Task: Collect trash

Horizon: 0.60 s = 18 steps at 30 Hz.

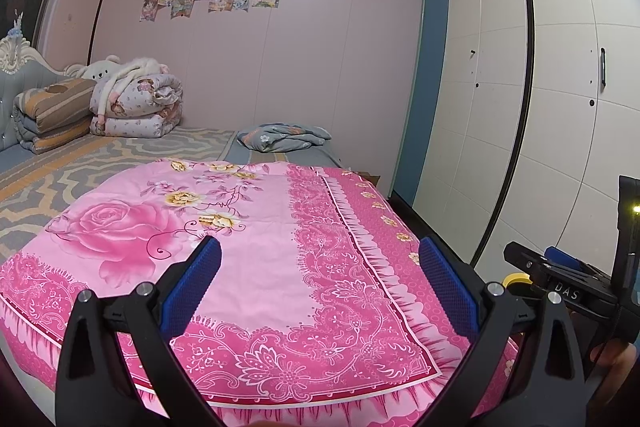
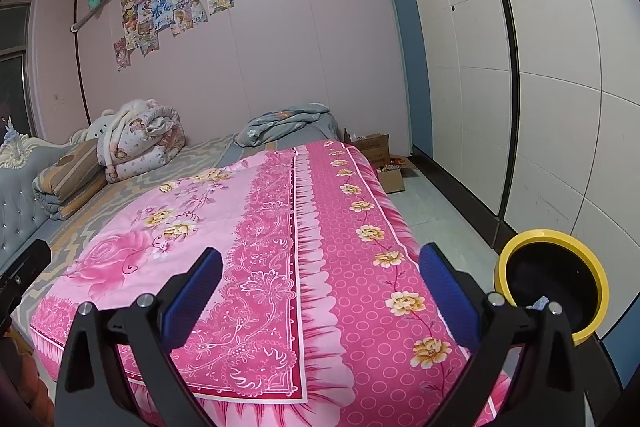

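Observation:
My left gripper (image 1: 320,247) is open and empty, held above the foot of a bed with a pink floral quilt (image 1: 248,227). My right gripper (image 2: 320,255) is open and empty over the same quilt (image 2: 280,247), nearer its right side. A yellow-rimmed trash bin (image 2: 552,283) with a black liner stands on the floor to the right of the bed; a scrap of paper (image 2: 538,303) shows inside it. A sliver of the bin's yellow rim (image 1: 518,279) shows in the left wrist view, behind the right gripper's body (image 1: 568,291). No loose trash shows on the quilt.
Folded quilts (image 1: 136,103), a plush toy (image 1: 100,69) and a grey crumpled blanket (image 1: 284,137) lie at the far end of the bed. A white wardrobe (image 2: 540,67) lines the right wall. Cardboard boxes (image 2: 380,155) with packets sit on the floor beside the bed.

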Available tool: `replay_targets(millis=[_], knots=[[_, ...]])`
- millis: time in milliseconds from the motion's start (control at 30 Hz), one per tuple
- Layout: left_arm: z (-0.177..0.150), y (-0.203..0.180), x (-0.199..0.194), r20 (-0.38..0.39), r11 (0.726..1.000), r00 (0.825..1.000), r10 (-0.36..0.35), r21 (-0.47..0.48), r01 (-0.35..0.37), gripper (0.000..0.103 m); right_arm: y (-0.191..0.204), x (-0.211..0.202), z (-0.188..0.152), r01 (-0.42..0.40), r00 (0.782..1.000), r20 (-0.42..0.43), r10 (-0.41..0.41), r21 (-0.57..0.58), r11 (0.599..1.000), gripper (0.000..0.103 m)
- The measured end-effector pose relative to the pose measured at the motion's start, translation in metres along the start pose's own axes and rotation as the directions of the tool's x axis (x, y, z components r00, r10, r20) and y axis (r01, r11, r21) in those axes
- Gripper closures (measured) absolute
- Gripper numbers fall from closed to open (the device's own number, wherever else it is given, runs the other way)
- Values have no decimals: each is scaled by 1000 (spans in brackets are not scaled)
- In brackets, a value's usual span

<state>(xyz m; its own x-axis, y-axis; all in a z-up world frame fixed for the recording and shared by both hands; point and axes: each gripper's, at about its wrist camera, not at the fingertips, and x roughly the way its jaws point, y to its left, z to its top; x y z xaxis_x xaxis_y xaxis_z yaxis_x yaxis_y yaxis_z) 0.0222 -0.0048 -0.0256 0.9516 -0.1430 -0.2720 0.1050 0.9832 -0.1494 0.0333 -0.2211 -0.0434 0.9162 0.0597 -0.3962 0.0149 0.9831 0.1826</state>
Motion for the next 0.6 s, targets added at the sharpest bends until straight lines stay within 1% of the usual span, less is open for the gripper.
replay_targets(millis=[600], knots=[[-2,4,2,-7,1000,1000,-3,0,3,8,2,6,-3,4,1000,-21,-4,9,1000,8]])
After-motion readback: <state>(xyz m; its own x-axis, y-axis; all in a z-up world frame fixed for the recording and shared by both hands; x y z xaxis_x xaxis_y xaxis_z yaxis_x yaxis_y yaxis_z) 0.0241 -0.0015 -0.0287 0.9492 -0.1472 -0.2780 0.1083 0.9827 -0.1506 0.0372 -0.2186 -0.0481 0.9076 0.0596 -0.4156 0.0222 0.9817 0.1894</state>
